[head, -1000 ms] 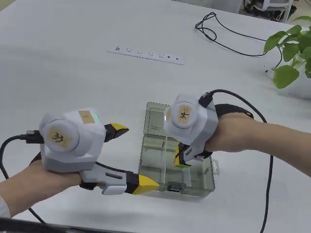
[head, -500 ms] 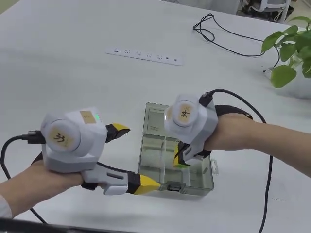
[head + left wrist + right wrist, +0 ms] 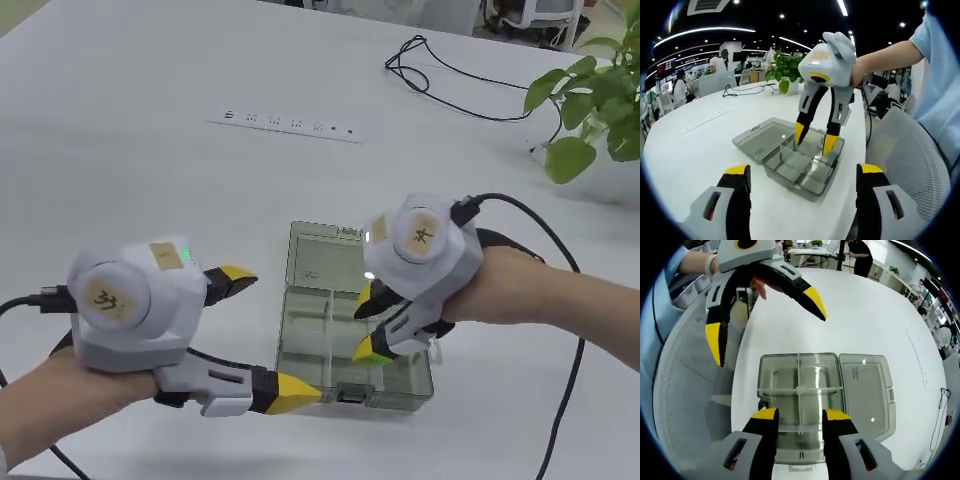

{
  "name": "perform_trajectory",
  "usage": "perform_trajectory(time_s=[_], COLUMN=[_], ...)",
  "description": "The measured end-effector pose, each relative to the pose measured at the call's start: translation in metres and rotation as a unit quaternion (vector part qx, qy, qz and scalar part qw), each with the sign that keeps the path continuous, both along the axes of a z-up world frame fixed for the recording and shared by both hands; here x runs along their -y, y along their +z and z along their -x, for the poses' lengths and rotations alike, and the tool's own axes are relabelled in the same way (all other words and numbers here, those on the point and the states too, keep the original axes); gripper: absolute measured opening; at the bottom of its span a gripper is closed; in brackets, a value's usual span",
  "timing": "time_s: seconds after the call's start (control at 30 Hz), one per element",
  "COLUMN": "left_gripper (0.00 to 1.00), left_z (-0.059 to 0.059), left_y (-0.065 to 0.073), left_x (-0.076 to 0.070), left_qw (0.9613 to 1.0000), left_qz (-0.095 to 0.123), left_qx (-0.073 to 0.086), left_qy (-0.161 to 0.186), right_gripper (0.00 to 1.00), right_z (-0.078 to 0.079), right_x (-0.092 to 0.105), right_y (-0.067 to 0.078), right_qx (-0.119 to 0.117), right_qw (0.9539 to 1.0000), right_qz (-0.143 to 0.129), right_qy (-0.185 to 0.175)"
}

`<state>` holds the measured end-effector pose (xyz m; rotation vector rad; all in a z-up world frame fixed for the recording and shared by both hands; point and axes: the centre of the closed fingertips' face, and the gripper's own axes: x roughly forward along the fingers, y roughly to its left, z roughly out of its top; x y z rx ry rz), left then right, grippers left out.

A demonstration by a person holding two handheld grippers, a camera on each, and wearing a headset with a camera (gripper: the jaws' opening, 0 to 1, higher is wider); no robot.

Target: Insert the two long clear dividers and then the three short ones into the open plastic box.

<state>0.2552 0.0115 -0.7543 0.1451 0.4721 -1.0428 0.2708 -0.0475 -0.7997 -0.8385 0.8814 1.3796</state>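
Just under the right hand-held gripper (image 3: pixel 364 327), jaws spread, sits the open plastic box (image 3: pixel 318 252).

Open plastic box (image 3: pixel 320 258) on table (image 3: pixel 140 190), right gripper (image 3: pixel 362 331) parted over it, left gripper (image 3: pixel 281 334) spread beside

Headset cam sits up high on the person's side, looking forward and down at the open plastic box (image 3: pixel 318 262) on the table (image 3: pixel 150 170), pretty close. The left gripper view is low, facing across the box toward the right gripper (image 3: pixel 814 141) and the office behind. The right gripper view hangs close over the box looking almost straight down, with the left gripper (image 3: pixel 766 326) up top, so all three share the box.
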Motion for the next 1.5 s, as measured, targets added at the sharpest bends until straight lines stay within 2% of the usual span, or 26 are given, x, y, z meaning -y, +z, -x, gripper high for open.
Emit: perform_trajectory(time_s=[0.13, 0.23, 0.3, 0.33, 0.37, 0.53, 0.63, 0.73, 1.03, 1.07, 1.1, 1.2, 1.37, 1.5], left_gripper=[0.88, 0.89, 0.89, 0.89, 0.90, 0.90, 0.90, 0.90, 0.92, 0.94, 0.95, 0.98, 1.00, 1.00], left_z=[0.000, -0.001, -0.001, -0.001, -0.002, -0.003, -0.003, -0.003, -0.005, -0.006, -0.006, -0.008, -0.009, -0.009], left_y=[0.001, 0.002, 0.002, 0.002, 0.002, 0.003, 0.003, 0.001, 0.006, 0.006, 0.006, 0.006, 0.007, 0.008], left_x=[-0.001, -0.001, -0.001, -0.002, -0.002, -0.002, -0.003, -0.003, 0.001, 0.001, 0.001, 0.001, 0.001, 0.002], left_qw=[1.0000, 1.0000, 1.0000, 1.0000, 1.0000, 1.0000, 1.0000, 1.0000, 1.0000, 1.0000, 1.0000, 1.0000, 1.0000, 0.9999], left_qz=[-0.001, -0.002, -0.002, -0.004, -0.004, -0.005, -0.006, -0.008, -0.006, -0.006, -0.005, -0.002, 0.002, 0.004], left_qx=[-0.001, 0.001, -0.001, 0.000, 0.001, 0.001, 0.001, -0.002, 0.001, 0.001, 0.002, 0.001, 0.000, -0.001], left_qy=[0.000, -0.001, -0.001, -0.001, -0.001, -0.001, -0.002, -0.002, -0.001, 0.001, 0.003, 0.006, 0.009, 0.011], right_gripper=[0.52, 0.63, 0.68, 0.72, 0.75, 0.87, 0.99, 1.00, 1.00, 1.00, 1.00, 1.00, 1.00, 1.00], right_z=[0.003, 0.006, 0.011, 0.015, 0.016, 0.018, 0.018, 0.017, 0.013, 0.013, 0.012, 0.011, 0.011, 0.008], right_x=[-0.003, -0.002, -0.003, -0.006, -0.006, -0.001, 0.002, 0.010, 0.046, 0.049, 0.051, 0.063, 0.088, 0.124], right_y=[0.009, 0.014, 0.017, 0.020, 0.022, 0.026, 0.030, 0.033, 0.038, 0.039, 0.040, 0.037, 0.031, 0.020], right_qx=[0.002, 0.005, -0.002, -0.011, -0.010, 0.002, 0.009, 0.009, 0.018, 0.018, 0.014, 0.023, 0.024, 0.034], right_qw=[0.9988, 0.9973, 0.9960, 0.9935, 0.9921, 0.9878, 0.9837, 0.9802, 0.9726, 0.9709, 0.9673, 0.9678, 0.9682, 0.9693], right_qz=[-0.046, -0.069, -0.086, -0.104, -0.115, -0.139, -0.158, -0.170, -0.180, -0.185, -0.193, -0.185, -0.169, -0.138], right_qy=[-0.015, -0.025, -0.026, -0.044, -0.049, -0.070, -0.086, -0.100, -0.146, -0.152, -0.164, -0.169, -0.183, -0.201])
